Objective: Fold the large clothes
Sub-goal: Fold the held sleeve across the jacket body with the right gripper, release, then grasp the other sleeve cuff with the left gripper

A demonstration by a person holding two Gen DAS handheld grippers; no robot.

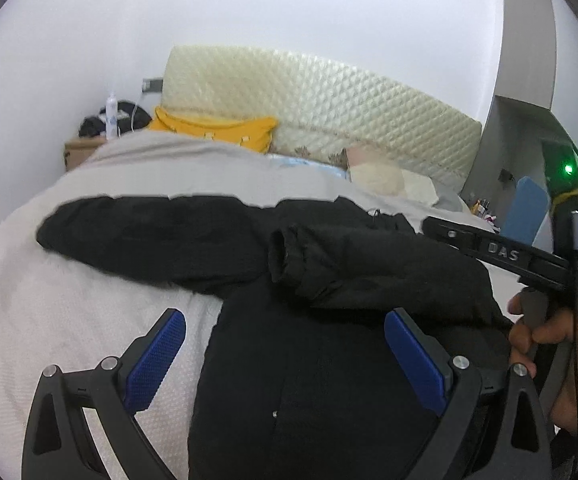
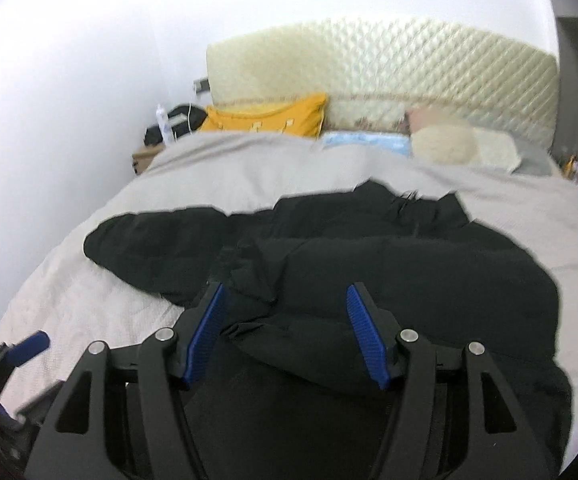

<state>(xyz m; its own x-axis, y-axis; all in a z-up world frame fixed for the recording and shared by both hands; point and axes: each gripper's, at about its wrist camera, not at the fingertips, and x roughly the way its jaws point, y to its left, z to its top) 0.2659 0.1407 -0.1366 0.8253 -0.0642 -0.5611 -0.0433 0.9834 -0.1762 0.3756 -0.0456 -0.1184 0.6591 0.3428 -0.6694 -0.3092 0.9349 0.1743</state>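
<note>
A black jacket [image 1: 329,280] lies spread across the near half of the bed [image 1: 69,320], on a pale grey cover. One sleeve [image 1: 149,232] runs out flat toward the bed's left edge; the other sleeve [image 1: 349,264] is folded across the body of the garment, its cuff opening facing left near the middle. In the right wrist view the jacket [image 2: 369,272] fills the centre of the bed [image 2: 89,304], with its collar end toward the headboard.

The left gripper [image 1: 285,352] hangs above the jacket's near left side with its blue pads wide apart and nothing between them; the left pad is over bare bed cover, the right over black cloth. The right gripper [image 2: 285,328] is also spread open over the folded sleeve, gripping nothing.

At the head of the bed a yellow pillow [image 1: 217,128] leans against a quilted cream headboard [image 1: 329,108], with a fluffy cream cushion [image 1: 377,178] toward the right corner. A nightstand [image 1: 81,150] beyond the far left corner carries a white bottle [image 1: 111,114].
</note>
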